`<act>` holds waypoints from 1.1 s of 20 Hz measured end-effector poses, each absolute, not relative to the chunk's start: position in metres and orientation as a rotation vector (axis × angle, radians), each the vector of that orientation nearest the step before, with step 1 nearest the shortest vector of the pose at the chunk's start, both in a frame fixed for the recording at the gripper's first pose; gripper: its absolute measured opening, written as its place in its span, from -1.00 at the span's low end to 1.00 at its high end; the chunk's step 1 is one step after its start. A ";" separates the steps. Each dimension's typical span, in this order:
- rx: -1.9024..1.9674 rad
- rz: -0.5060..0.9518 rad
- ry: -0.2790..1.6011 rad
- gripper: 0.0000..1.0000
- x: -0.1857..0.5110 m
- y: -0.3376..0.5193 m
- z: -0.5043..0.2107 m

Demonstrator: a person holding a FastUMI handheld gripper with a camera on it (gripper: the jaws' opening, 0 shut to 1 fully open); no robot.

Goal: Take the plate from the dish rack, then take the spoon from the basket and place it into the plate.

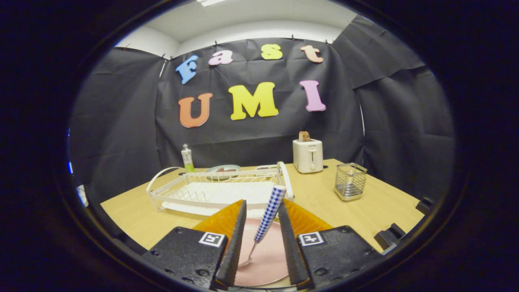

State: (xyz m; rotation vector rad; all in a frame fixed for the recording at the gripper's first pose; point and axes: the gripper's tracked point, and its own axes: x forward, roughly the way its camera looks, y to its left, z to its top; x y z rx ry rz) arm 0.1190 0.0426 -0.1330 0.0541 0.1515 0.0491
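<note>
We see a light wooden table (377, 207) spread across the lower half of the frame, with black cloth walls behind it. The largest thing on it is a white wire dish rack (215, 190) left of centre, sitting on its white drip tray, and its rack holds no plate. Behind it, a second dish (222, 169) with something dark on it lies near the back edge of the table. Right of centre at the back stands a cream toaster (308, 155) with a slice of bread sticking out of its slot; there is a small mark on its front, but we cannot read it. To the right of the toaster, toward the middle right of the frame, sits the wire basket (350, 181) on a shiny base. The pink plate (267, 259) lies flat at bottom centre, between and beneath the fingers. At upper left of the rack, a small clear bottle (187, 158) with green liquid stands by the wall; its label is too small to read. The spoon (263, 227) has a blue-and-white checked handle that tilts up toward the rack, and its metal bowl rests on the plate. The gripper (261, 243) stands partly open, its fingers either side of the spoon; we cannot tell whether they press on the handle. Each finger block carries a square black-and-white marker.
</note>
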 end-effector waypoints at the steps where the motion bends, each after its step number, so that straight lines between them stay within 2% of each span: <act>1: 0.069 0.041 0.176 0.12 0.120 0.035 -0.134; 3: 0.086 0.044 0.205 0.42 0.123 0.027 -0.132; 6: 0.050 0.008 0.152 0.81 0.122 0.010 -0.114; 7: 0.041 -0.003 0.127 0.82 0.120 0.007 -0.106; 9: 0.015 -0.020 0.105 1.00 0.110 0.007 -0.097; 18: -0.082 -0.004 0.010 1.00 0.058 0.024 -0.040; 22: -0.077 0.037 -0.055 1.00 0.007 0.031 -0.002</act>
